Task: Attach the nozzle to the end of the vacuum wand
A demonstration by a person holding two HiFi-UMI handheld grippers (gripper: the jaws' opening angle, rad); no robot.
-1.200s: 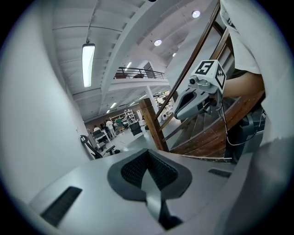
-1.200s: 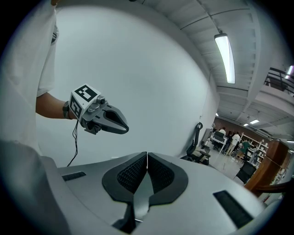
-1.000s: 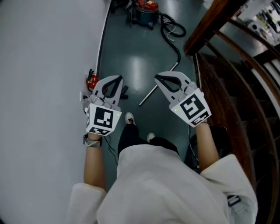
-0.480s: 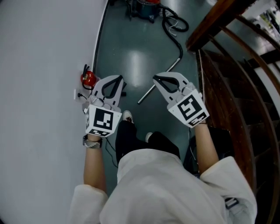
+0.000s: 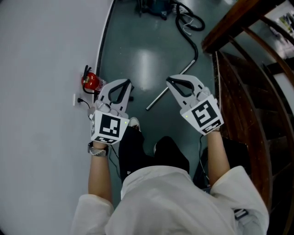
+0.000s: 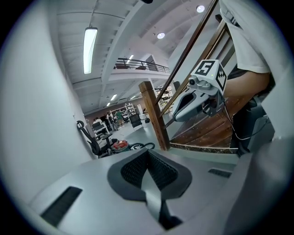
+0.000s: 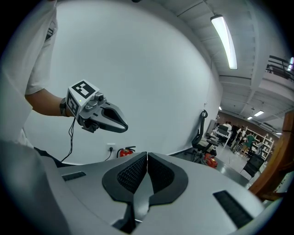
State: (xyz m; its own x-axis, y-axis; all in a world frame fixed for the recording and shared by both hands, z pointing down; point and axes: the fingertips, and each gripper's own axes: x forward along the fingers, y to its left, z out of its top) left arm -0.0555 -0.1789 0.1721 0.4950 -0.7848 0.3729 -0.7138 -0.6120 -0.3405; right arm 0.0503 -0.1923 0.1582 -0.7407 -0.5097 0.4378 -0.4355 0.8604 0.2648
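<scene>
The metal vacuum wand [image 5: 169, 87] lies slantwise on the dark floor, its far end joined to a black hose [image 5: 190, 34] that runs to the vacuum cleaner [image 5: 151, 6] at the top edge. My left gripper [image 5: 126, 83] and right gripper [image 5: 170, 81] hang side by side above the floor, well short of the wand, both shut and empty. A small dark piece [image 5: 132, 97] shows just right of the left gripper, too hidden to identify. Each gripper view shows its own pads pressed together, and the other gripper [image 6: 195, 98] [image 7: 102, 114] in the air.
A white curved wall [image 5: 41, 92] with a red fire extinguisher [image 5: 90, 81] and a socket stands at the left. A wooden staircase with railing [image 5: 248, 82] runs along the right. Office chairs [image 7: 200, 135] and people stand far off in the hall.
Both hands have sunk toward the floor together, still shut and empty. In the head view the vacuum cleaner has slid toward the top edge.
</scene>
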